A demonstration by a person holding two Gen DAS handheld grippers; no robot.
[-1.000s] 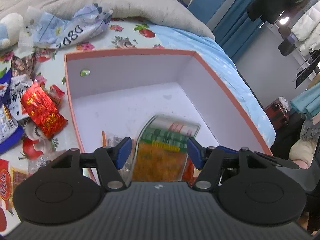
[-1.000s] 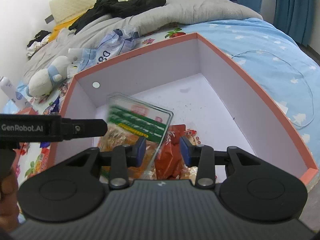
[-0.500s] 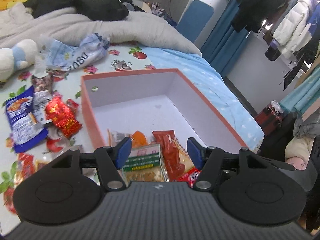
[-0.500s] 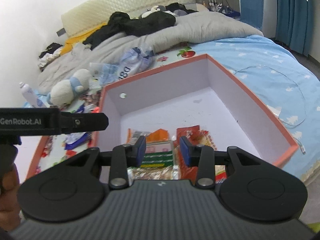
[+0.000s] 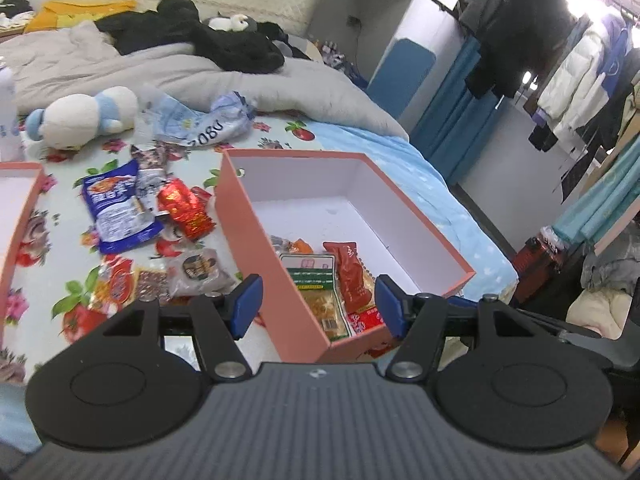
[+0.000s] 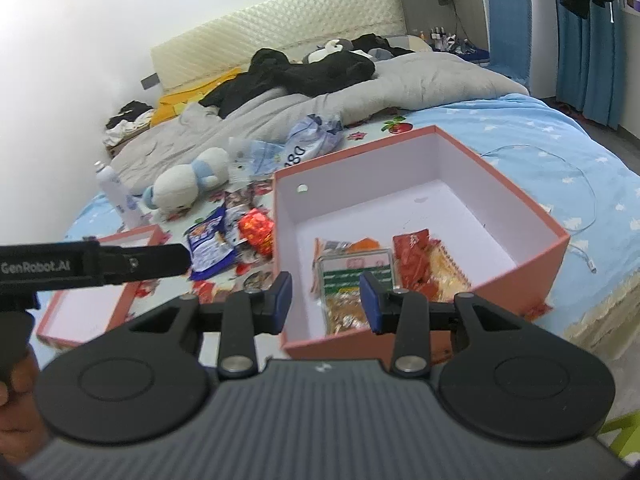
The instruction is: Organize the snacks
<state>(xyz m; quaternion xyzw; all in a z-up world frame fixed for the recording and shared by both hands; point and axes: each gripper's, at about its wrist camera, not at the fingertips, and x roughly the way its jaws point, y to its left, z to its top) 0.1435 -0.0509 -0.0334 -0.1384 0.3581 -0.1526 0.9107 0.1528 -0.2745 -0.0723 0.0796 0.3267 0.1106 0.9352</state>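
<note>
The left tool (image 5: 318,306) has its fingers spread wide and grips nothing; it hangs above the near corner of a pink box (image 5: 256,236) that stands on the bed. The right tool (image 6: 325,300) is also spread and empty, held over the near edge of the same box (image 6: 558,248). The left tool's black body shows at the left side of the right wrist view.

Inside the box, bunched against its near end, lie a clear packet with a green label (image 5: 314,280), a red packet (image 5: 352,270) touching its right side, and an orange packet (image 5: 300,246) just beyond. The far part of the box floor is bare.

On the floral sheet left of the box, loose snacks lie scattered: a blue packet (image 5: 116,210), a shiny red packet (image 5: 186,210) near the box wall, and a brownish packet (image 5: 198,272) nearer the tools. A second pink tray (image 5: 22,216) sits at the far left, a plush toy (image 5: 84,114) beyond it.

With both tools empty, the step in hand appears to be choosing the next loose snack. The next move likely calls for swinging left, lowering onto a flat packet, and pinching an edge cleanly.
</note>
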